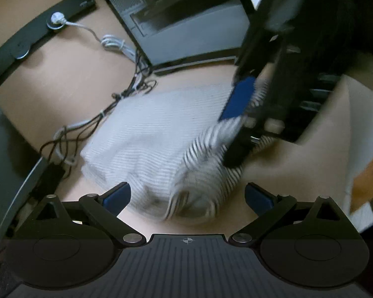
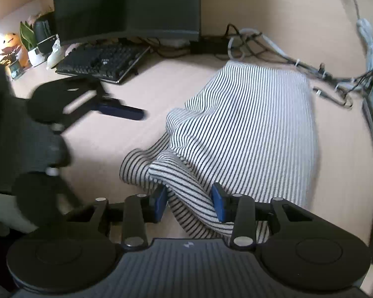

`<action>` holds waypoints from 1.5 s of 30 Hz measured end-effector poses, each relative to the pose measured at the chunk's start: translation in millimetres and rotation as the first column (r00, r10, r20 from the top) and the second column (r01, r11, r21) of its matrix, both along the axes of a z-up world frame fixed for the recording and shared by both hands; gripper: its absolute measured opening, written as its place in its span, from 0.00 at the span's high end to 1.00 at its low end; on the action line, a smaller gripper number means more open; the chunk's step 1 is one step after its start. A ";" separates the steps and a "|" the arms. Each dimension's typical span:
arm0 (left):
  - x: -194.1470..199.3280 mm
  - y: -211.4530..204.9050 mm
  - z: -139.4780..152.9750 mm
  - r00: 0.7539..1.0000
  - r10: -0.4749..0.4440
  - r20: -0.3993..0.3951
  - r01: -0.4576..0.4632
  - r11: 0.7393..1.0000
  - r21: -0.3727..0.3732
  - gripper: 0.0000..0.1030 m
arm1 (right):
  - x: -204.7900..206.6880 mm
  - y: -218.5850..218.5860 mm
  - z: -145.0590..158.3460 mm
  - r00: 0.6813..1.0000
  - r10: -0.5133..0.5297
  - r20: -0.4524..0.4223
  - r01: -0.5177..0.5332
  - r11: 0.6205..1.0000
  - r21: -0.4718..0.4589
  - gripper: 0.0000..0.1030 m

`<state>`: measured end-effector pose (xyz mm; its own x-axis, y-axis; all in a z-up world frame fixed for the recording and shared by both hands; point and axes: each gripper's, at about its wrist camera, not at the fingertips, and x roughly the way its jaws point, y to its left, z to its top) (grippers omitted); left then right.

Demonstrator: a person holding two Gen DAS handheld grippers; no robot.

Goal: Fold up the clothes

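A black-and-white striped garment [image 2: 248, 124] lies bunched on the light wooden desk [image 2: 126, 134]. In the right wrist view my right gripper [image 2: 189, 202] is shut on a thick roll of its near edge, with fabric filling the gap between the blue pads. In the left wrist view the garment [image 1: 146, 129] looks pale, and the right gripper's blue pad [image 1: 238, 99] is blurred at its right side, lifting striped cloth. My left gripper [image 1: 187, 197] stands open over the garment's near edge and holds nothing. One of its fingers [image 2: 121, 110] shows blurred at the left of the right wrist view.
A tangle of cables [image 2: 298, 62] runs along the garment's far side. A keyboard [image 2: 102, 62] and monitor [image 2: 126, 5] stand at the back left, with a small plant [image 2: 29, 39]. A computer case [image 1: 186, 17] and a black bar [image 1: 37, 32] lie beyond.
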<state>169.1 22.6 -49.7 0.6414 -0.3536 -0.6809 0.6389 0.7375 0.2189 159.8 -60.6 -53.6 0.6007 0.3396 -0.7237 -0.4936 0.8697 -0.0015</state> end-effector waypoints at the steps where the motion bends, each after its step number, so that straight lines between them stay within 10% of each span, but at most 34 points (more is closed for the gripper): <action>1: 5.8 -0.7 0.8 1.000 0.008 -0.017 -0.008 1.000 -0.019 0.02 | -8.7 1.2 2.2 0.999 0.012 0.046 -0.010 0.999 -0.044 0.45; 3: 17.3 -2.0 2.3 0.998 0.023 -0.052 -0.025 0.998 -0.056 0.01 | -23.1 4.8 0.8 0.991 0.042 0.126 -0.023 0.989 -0.145 0.30; 11: 54.7 3.8 8.9 0.972 0.071 -0.223 -0.121 0.968 -0.218 0.02 | -31.1 32.5 -47.3 0.944 0.126 0.304 0.043 0.869 -0.492 0.25; 14: 56.8 15.6 16.3 0.961 0.071 -0.266 -0.148 0.948 -0.283 0.03 | -17.0 32.6 -40.0 0.959 0.115 0.258 0.032 0.864 -0.502 0.58; 19: 54.1 64.7 40.9 0.955 0.034 -0.294 -0.163 0.890 -0.427 0.03 | -17.9 31.5 -9.6 0.971 0.098 0.216 0.027 0.859 -0.512 0.69; 24: 75.8 82.1 47.5 0.969 0.080 -0.233 -0.174 0.892 -0.418 0.11 | -39.7 45.2 4.0 0.985 0.099 0.143 -0.008 0.848 -0.530 0.71; 33: 83.9 33.8 6.0 0.966 -0.106 -0.237 0.021 0.942 -0.335 0.39 | -90.9 66.8 73.9 0.974 0.209 0.087 -0.117 0.792 -0.599 0.72; 38: 78.9 23.5 -13.9 0.947 -0.183 -0.263 0.097 0.946 -0.309 0.43 | -44.8 51.7 101.9 0.941 0.332 0.067 -0.222 0.755 -0.617 0.72; 45: 72.3 36.0 -14.1 0.952 -0.138 -0.275 0.045 0.947 -0.317 0.43 | 55.4 34.8 56.9 0.914 0.406 -0.020 -0.352 0.766 -0.538 0.65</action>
